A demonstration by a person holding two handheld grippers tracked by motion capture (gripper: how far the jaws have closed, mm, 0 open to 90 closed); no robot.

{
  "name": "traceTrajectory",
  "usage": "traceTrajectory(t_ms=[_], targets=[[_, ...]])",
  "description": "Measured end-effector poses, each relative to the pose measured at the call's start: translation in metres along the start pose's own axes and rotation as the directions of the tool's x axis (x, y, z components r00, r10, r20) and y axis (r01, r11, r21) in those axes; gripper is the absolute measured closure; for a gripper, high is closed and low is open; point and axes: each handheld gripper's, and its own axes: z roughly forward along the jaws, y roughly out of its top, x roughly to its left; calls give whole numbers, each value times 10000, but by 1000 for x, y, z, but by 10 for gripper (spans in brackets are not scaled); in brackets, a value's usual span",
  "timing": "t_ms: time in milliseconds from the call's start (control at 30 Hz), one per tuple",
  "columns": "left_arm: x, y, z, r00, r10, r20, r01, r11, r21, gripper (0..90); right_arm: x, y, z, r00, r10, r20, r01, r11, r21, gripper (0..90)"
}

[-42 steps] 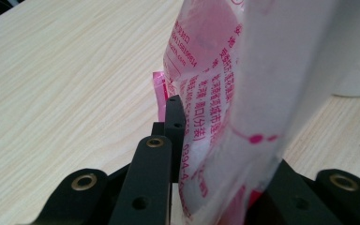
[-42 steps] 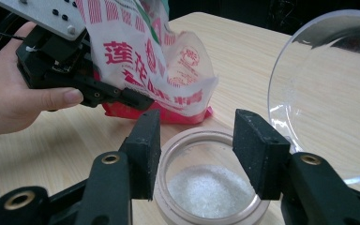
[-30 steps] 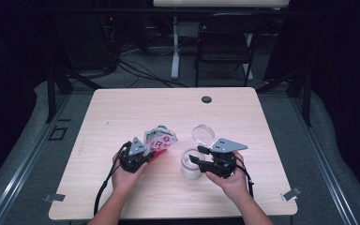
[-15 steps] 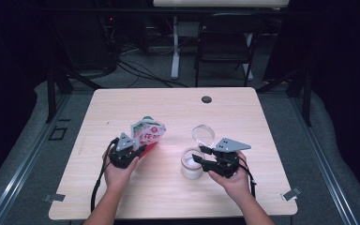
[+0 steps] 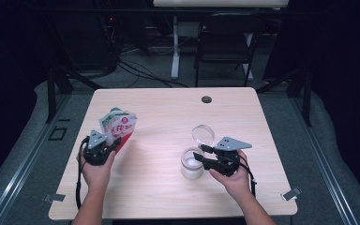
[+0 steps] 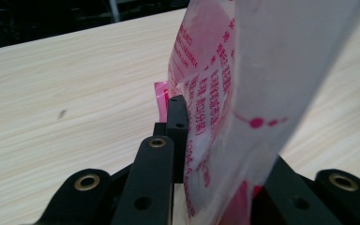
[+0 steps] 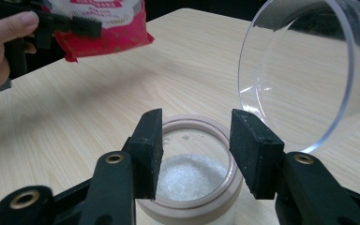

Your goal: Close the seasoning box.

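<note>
A red and white pouch (image 5: 117,126) hangs tilted above the table's left part, with my left gripper (image 5: 108,146) shut on its lower end. In the left gripper view the pouch (image 6: 243,93) fills the right side and hides the right jaw. A glass jar (image 5: 191,166) holding white granules stands right of centre, its clear hinged lid (image 5: 203,135) swung up. My right gripper (image 5: 199,158) reaches it from the right. Its jaws have just been closing; in the right gripper view they (image 7: 196,136) stand apart over the jar's rim (image 7: 192,123), beside the lid (image 7: 304,70), not pressing.
The pale wooden table (image 5: 168,112) has a dark round grommet (image 5: 206,99) near its far edge. A black chair (image 5: 225,42) and cables lie on the floor beyond. Bare tabletop lies between the pouch and the jar.
My left hand has carried the pouch leftward, away from the jar, and a little higher. The right hand and the jar have stayed where they were.
</note>
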Motion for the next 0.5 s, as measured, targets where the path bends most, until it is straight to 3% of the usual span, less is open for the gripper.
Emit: traceTrajectory(t_ms=[167, 267, 500], targets=[[16, -7, -5, 9976, -578, -380, 575, 9983, -71, 819, 0, 0, 2, 10000, -37, -11, 37, 10000, 71, 545], [31, -16, -5, 9898, -1360, -421, 1358, 9907, -86, 819, 1, 0, 4, 10000, -75, 9, 75, 9999, 88, 539], [43, -24, -8, 9816, -1755, -752, 1767, 9842, 96, 819, 1, 1, 7, 9999, -105, 35, 105, 9999, 88, 539]])
